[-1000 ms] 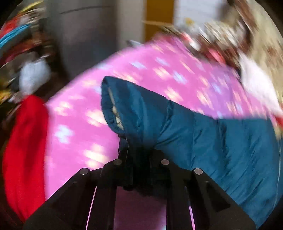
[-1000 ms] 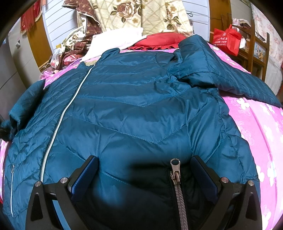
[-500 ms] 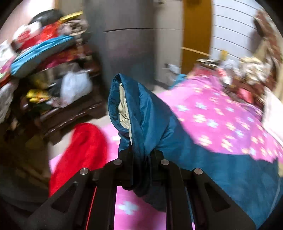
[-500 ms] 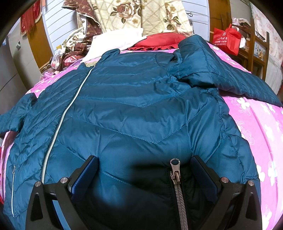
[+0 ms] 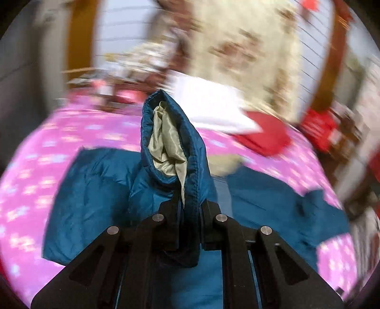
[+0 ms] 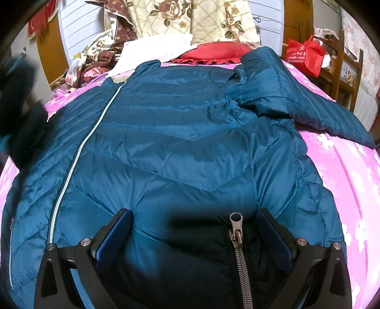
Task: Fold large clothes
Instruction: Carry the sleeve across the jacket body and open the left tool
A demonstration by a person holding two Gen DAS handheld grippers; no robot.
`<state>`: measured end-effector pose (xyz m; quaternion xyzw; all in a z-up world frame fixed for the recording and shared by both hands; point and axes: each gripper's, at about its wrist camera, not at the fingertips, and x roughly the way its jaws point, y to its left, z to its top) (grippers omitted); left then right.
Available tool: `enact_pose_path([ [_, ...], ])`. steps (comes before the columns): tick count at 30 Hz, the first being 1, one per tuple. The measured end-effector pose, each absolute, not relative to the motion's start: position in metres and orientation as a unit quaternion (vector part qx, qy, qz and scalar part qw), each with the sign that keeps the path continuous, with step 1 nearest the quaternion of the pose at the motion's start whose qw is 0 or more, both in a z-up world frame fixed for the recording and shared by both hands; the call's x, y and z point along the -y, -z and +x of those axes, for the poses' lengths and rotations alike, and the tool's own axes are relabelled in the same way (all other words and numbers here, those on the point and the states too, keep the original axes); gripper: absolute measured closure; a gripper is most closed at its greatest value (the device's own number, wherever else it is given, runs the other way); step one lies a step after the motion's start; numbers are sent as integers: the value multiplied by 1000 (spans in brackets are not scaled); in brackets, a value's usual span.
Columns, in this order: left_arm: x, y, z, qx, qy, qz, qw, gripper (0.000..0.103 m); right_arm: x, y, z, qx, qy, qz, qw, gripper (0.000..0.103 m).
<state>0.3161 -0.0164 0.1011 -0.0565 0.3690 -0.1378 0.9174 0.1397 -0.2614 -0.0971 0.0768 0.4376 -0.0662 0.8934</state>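
A teal quilted puffer jacket [image 6: 180, 147] lies spread front-up on a pink flowered bed [image 6: 351, 180], its zip [image 6: 71, 166] running up the left. My left gripper [image 5: 188, 209] is shut on the cuff of the jacket's sleeve [image 5: 166, 142], whose beige lining shows, and holds it up above the jacket body [image 5: 95, 199]. That lifted sleeve is a dark blur at the left edge of the right wrist view [image 6: 16, 99]. My right gripper [image 6: 193, 228] is open, its blue-padded fingers [image 6: 114, 235] resting astride the jacket's hem by a metal zip pull [image 6: 236, 230]. The other sleeve [image 6: 296, 95] lies out to the right.
At the head of the bed are a red pillow [image 6: 213, 53], a white cloth [image 6: 154, 52] and a floral quilt [image 6: 190, 19]. A red bag [image 6: 304, 57] sits on wooden furniture [image 6: 346, 76] to the right.
My left gripper has swung the held sleeve round from facing the room's left side to over the jacket, toward the head of the bed. The right gripper has not moved.
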Motion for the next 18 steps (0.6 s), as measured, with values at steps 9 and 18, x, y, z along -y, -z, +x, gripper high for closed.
enact_pose_path([
  [9, 199, -36, 316, -416, 303, 11, 857, 93, 263, 98, 143, -447, 70, 68, 889, 0],
  [18, 221, 13, 318, -480, 341, 3, 809, 52, 262, 99, 142, -448, 69, 65, 889, 0],
])
